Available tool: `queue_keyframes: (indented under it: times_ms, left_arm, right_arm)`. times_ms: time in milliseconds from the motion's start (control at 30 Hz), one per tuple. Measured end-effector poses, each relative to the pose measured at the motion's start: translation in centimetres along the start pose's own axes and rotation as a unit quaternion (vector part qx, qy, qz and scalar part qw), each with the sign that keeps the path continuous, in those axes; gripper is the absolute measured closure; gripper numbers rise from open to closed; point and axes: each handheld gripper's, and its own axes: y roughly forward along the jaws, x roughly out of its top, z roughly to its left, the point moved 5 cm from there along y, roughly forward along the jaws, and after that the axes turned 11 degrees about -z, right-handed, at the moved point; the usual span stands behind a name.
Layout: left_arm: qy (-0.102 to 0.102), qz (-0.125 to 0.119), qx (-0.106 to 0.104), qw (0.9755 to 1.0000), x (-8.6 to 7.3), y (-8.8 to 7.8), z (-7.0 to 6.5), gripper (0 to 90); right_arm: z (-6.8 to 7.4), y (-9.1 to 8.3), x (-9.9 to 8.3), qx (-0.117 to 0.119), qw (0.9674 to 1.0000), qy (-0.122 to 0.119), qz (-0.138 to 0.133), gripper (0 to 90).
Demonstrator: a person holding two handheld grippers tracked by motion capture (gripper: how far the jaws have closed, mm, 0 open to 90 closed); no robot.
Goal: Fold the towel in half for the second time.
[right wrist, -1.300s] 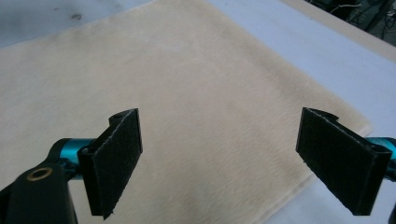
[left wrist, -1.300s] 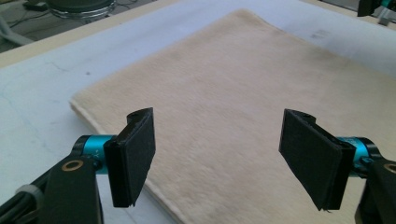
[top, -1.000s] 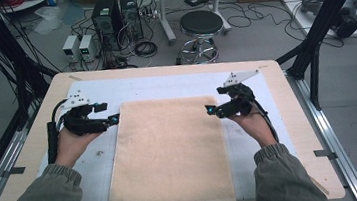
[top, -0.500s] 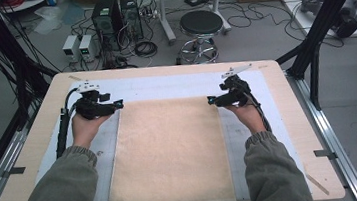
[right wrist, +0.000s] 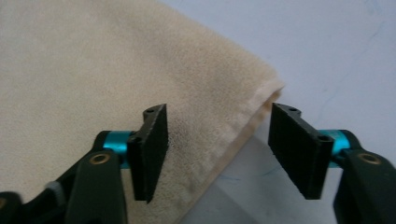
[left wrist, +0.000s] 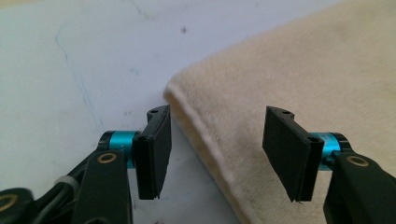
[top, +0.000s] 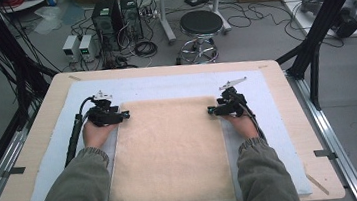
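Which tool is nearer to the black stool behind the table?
Right. The right tool is at the towel's far right corner, closer to the stool. The left tool is at the far left corner, farther off to the side.

My pale wooden counter carries a light blue-grey mat; a rectangular cream terry towel lies flat on it, reaching the near edge.

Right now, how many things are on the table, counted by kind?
Beige towel: 1
Pale blue mat under it: 1
Black grippers: 2, the left gripper and the right gripper, each at a far corner of the towel with its jaws apart
Total: 4
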Motion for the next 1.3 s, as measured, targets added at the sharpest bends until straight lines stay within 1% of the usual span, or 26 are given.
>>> queue_keyframes:
  times_ms: [33,67,133,167,200,233,267,333,367,400,533,567,633,667,733,800,833,933,1000,1133,1200,1267,1300]
  left_arm:
    - [-0.006,0.004,-0.003,1.0000,-0.2,0.1,0.0,43.5]
    - [-0.004,-0.004,0.002,1.0000,-0.3,0.2,-0.2,43.8]
    - [-0.004,-0.003,0.005,1.0000,-0.3,0.1,-0.2,48.1]
    - [-0.009,-0.004,0.001,1.0000,-0.3,0.2,-0.4,51.3]
    - [-0.010,-0.003,0.001,0.9999,-0.3,0.2,-0.5,56.1]
    - [-0.011,-0.001,0.003,0.9999,-0.2,0.2,-0.6,58.3]
    - [-0.015,-0.001,0.001,0.9999,-0.2,0.2,-0.6,60.9]
    - [-0.025,-0.002,-0.003,0.9997,-0.2,0.2,-0.6,66.1]
    - [-0.031,0.000,-0.016,0.9994,-0.3,0.2,-0.7,71.2]
    - [-0.033,0.000,-0.020,0.9993,-0.3,0.2,-0.9,77.1]
    - [-0.038,-0.001,-0.024,0.9990,-0.2,0.1,-0.9,81.2]
    - [-0.038,-0.004,-0.024,0.9990,-0.2,0.1,-0.9,81.8]
    - [-0.034,-0.006,-0.024,0.9991,0.0,0.0,-0.9,82.4]
    - [-0.034,-0.009,-0.026,0.9991,0.1,-0.2,-0.9,82.6]
    - [-0.031,-0.019,-0.027,0.9990,0.4,-0.5,-0.9,82.8]
    - [-0.025,-0.034,-0.030,0.9987,0.9,-0.9,-0.9,82.8]
    - [-0.028,-0.041,-0.029,0.9984,1.2,-1.1,-0.9,82.9]
    - [-0.016,-0.059,-0.034,0.9976,1.9,-2.0,-1.1,82.9]
    - [-0.011,-0.074,-0.040,0.9964,2.4,-2.8,-1.2,82.9]
    - [0.003,-0.098,-0.049,0.9940,3.3,-4.4,-1.5,82.9]
    - [0.013,-0.112,-0.055,0.9922,3.9,-5.6,-1.8,82.9]
    - [0.031,-0.118,-0.059,0.9908,4.2,-6.7,-2.2,82.8]
    - [0.034,-0.124,-0.062,0.9898,4.3,-7.2,-2.5,82.9]
  right_arm:
    - [0.1,0.0,0.0,-0.001,1.0000,0.003,-0.002,44.0]
    - [0.2,0.0,0.0,0.002,1.0000,0.000,-0.007,47.2]
    - [0.3,0.1,0.0,0.001,1.0000,0.001,-0.005,53.0]
    - [0.5,0.1,0.1,0.005,1.0000,0.002,-0.002,57.3]
    - [0.6,0.1,0.1,0.010,0.9999,0.002,-0.002,61.1]
    - [0.7,0.2,0.1,0.016,0.9999,0.002,0.000,65.1]
    - [0.8,0.2,0.1,0.021,0.9998,0.007,0.000,70.3]
    - [1.1,0.3,0.2,0.033,0.9994,0.014,0.001,76.8]
    - [1.1,0.3,0.2,0.036,0.9992,0.017,0.000,78.8]
    - [1.2,0.3,0.2,0.040,0.9989,0.022,0.000,79.9]
    - [1.3,0.2,0.3,0.047,0.9985,0.028,0.003,82.1]
    - [1.4,0.1,0.4,0.053,0.9983,0.023,0.000,82.4]
    - [1.6,0.0,0.6,0.060,0.9979,0.023,-0.004,82.5]
    - [1.6,-0.2,0.8,0.061,0.9980,0.019,-0.005,82.6]
    - [1.6,-0.6,1.2,0.066,0.9976,0.015,-0.017,82.8]
    - [1.7,-1.2,1.6,0.066,0.9973,0.018,-0.028,82.8]
    - [1.7,-1.5,1.8,0.069,0.9969,0.017,-0.033,82.9]
    - [2.0,-2.3,2.3,0.073,0.9963,0.006,-0.045,82.9]
    - [2.2,-2.9,2.7,0.076,0.9957,0.001,-0.053,82.9]
    - [2.8,-4.5,3.6,0.088,0.9934,-0.010,-0.073,82.9]
    - [3.3,-5.5,4.0,0.097,0.9916,-0.014,-0.084,82.9]
    - [3.9,-6.5,4.4,0.105,0.9895,-0.027,-0.095,82.9]
    - [4.2,-7.1,4.6,0.108,0.9887,-0.033,-0.098,82.9]
